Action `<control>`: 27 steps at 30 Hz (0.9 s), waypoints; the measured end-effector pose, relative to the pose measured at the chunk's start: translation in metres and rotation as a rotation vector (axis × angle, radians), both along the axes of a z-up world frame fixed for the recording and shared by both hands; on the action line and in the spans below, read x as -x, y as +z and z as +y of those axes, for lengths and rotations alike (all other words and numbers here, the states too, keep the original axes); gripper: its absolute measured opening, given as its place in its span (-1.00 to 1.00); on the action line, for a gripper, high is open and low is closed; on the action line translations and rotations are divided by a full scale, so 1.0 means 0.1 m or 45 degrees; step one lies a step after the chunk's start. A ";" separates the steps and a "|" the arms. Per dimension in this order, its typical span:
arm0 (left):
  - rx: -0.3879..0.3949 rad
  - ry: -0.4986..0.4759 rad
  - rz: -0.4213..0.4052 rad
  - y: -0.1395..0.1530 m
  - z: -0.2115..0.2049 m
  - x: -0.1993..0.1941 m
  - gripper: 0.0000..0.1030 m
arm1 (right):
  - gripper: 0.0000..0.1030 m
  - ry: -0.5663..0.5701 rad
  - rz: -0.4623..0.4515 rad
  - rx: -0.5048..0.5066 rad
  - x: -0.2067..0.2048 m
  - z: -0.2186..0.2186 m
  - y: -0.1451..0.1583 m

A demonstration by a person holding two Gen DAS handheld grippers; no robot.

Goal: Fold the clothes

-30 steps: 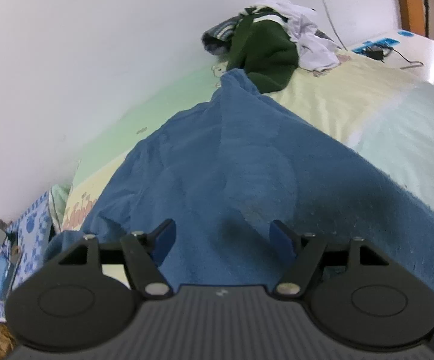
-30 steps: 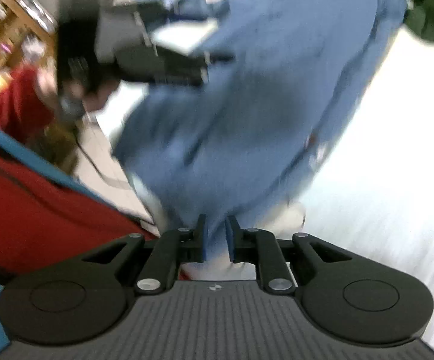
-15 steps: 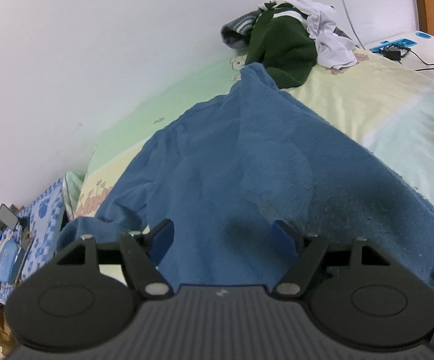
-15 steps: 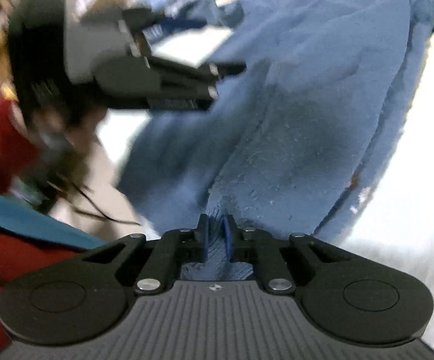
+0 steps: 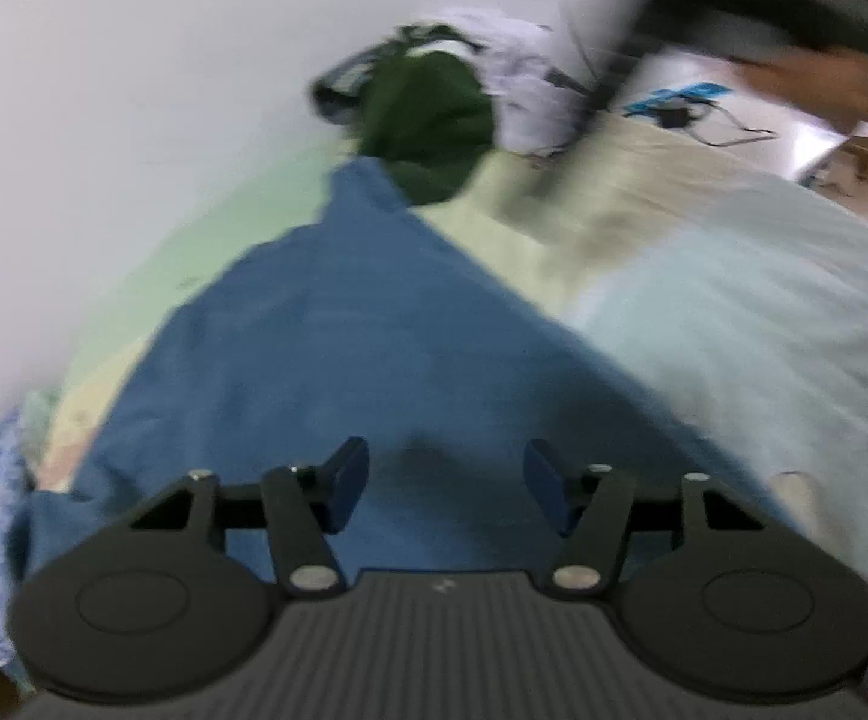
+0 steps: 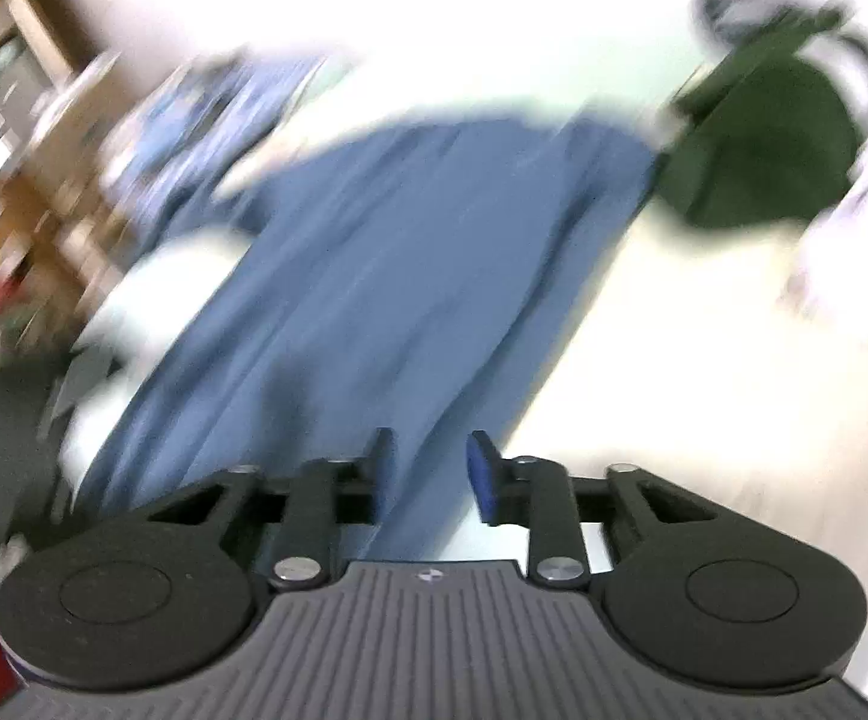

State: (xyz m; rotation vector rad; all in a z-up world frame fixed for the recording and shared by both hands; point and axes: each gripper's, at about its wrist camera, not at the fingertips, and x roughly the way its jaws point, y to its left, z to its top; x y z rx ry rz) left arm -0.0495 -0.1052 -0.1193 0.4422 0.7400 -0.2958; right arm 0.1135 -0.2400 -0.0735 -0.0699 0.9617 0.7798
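Note:
A blue garment (image 5: 362,324) lies spread along the bed, folded lengthwise into a long strip (image 6: 410,252). My left gripper (image 5: 443,480) hovers over its near end, its jaws closing with only flat cloth below them and nothing pinched. My right gripper (image 6: 428,471) hangs above the blue garment's right edge, its jaws opening, the pads clear of the cloth. Both views are blurred by motion.
A pile of clothes with a dark green garment (image 5: 434,120) and white pieces (image 5: 518,84) sits at the far end of the bed (image 5: 734,276). A white wall (image 5: 134,120) runs along the left. Wooden shelves (image 6: 8,138) stand beyond the bed's edge. A person's arm (image 5: 812,78) shows upper right.
My right gripper has let go of the blue cloth it pinched and swung away to the right along the bed. My left gripper's jaws have narrowed a little and it shifted over the garment.

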 end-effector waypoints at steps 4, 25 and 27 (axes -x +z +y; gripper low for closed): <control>-0.063 -0.104 0.050 -0.17 -0.26 0.11 0.04 | -0.24 -0.188 -0.093 -0.106 -0.67 0.17 -0.16; 0.043 -0.008 0.132 -0.17 -0.24 0.15 0.01 | -0.72 -0.400 -0.060 -0.138 -1.84 0.52 -0.49; 0.044 -0.014 0.131 -0.18 -0.24 0.15 0.02 | -0.58 -0.351 -0.059 -0.223 -1.75 0.44 -0.38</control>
